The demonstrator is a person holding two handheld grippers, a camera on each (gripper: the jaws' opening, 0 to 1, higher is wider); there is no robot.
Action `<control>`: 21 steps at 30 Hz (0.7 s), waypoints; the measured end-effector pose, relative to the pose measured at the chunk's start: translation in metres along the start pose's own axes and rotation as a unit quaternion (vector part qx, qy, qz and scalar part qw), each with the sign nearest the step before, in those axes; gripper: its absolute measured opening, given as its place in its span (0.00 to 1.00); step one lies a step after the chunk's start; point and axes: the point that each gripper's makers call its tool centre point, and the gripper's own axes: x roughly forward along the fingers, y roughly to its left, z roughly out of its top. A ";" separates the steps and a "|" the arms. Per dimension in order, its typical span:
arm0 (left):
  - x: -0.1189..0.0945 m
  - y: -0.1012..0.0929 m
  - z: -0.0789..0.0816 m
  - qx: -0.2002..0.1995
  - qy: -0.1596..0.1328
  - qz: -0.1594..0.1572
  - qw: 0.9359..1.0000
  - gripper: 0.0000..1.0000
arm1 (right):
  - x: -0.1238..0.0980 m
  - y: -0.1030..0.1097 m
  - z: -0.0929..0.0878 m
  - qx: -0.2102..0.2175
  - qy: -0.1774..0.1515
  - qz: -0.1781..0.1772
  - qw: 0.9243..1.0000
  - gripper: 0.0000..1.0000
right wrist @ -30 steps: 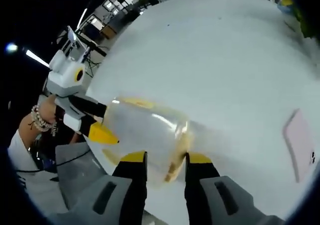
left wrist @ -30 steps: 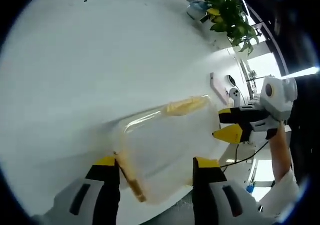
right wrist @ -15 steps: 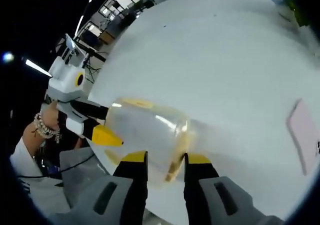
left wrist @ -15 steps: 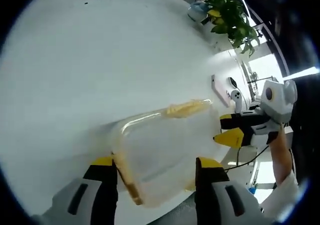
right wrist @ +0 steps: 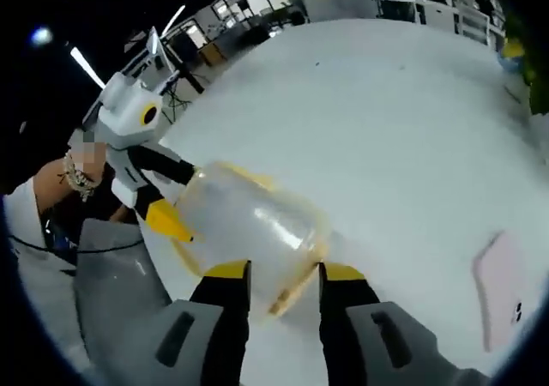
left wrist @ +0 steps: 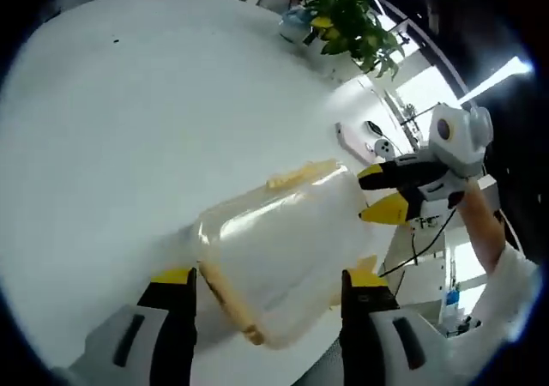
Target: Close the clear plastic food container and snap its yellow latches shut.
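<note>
Bracing the container [left wrist: 283,257] from both ends on the white counter [left wrist: 129,129]: left gripper [left wrist: 268,285] spread around one end, right gripper [right wrist: 279,272] pinching the opposite latch [right wrist: 293,290]. Looked light, thin, slick; press latch edges, not walls.

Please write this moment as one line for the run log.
stage: closing | container: on white table, between both grippers | left gripper: open, astride container end | right gripper: on yellow latch

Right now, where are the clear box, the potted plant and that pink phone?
clear box [left wrist: 283,257], left gripper view, its see-through lid
potted plant [left wrist: 347,26], left gripper view, its leaves
pink phone [right wrist: 500,290], right gripper view, its back
</note>
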 end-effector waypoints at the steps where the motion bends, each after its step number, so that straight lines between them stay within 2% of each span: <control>1: -0.004 0.003 0.002 0.015 -0.004 0.006 1.000 0.68 | -0.003 0.001 0.002 0.003 -0.004 0.003 1.000 0.28; 3: -0.011 0.005 0.007 0.063 -0.017 0.012 0.998 0.68 | -0.010 0.002 0.009 0.003 -0.015 0.013 1.000 0.31; 4: -0.014 0.005 0.011 0.086 -0.027 0.013 0.996 0.66 | -0.013 0.003 0.019 -0.016 -0.035 0.019 0.999 0.31; 5: -0.019 0.005 0.017 0.131 -0.043 0.018 0.990 0.64 | -0.015 0.002 0.023 -0.030 -0.042 0.016 0.999 0.29; 6: -0.023 0.005 0.020 0.154 -0.049 0.025 0.987 0.61 | -0.017 0.001 0.028 -0.044 -0.046 0.010 0.998 0.26; 8: -0.029 -0.002 0.030 0.211 -0.072 0.032 0.974 0.58 | -0.018 0.005 0.033 -0.074 -0.049 0.012 0.996 0.23; 10: -0.034 -0.017 0.034 0.274 -0.081 0.025 0.958 0.55 | -0.017 0.013 0.040 -0.110 -0.058 0.020 0.992 0.17; 12: -0.036 -0.034 0.031 0.309 -0.078 0.007 0.948 0.48 | -0.015 0.028 0.046 -0.145 -0.068 0.041 0.986 0.12; 15: -0.036 -0.055 0.030 0.333 -0.079 -0.017 0.939 0.38 | -0.008 0.040 0.047 -0.180 -0.056 0.053 0.981 0.03; 16: -0.035 -0.063 0.030 0.336 -0.084 -0.027 0.938 0.38 | -0.003 0.044 0.048 -0.190 -0.053 0.057 0.979 0.01; 19: -0.031 -0.070 0.029 0.348 -0.080 -0.029 0.934 0.37 | 0.007 0.050 0.048 -0.199 -0.044 0.066 0.977 0.01; 20: -0.028 -0.072 0.029 0.370 -0.078 -0.031 0.925 0.36 | 0.011 0.052 0.048 -0.204 -0.037 0.073 0.976 0.01; 21: -0.026 -0.071 0.028 0.378 -0.072 -0.028 0.923 0.32 | 0.014 0.053 0.048 -0.207 -0.035 0.073 0.975 0.00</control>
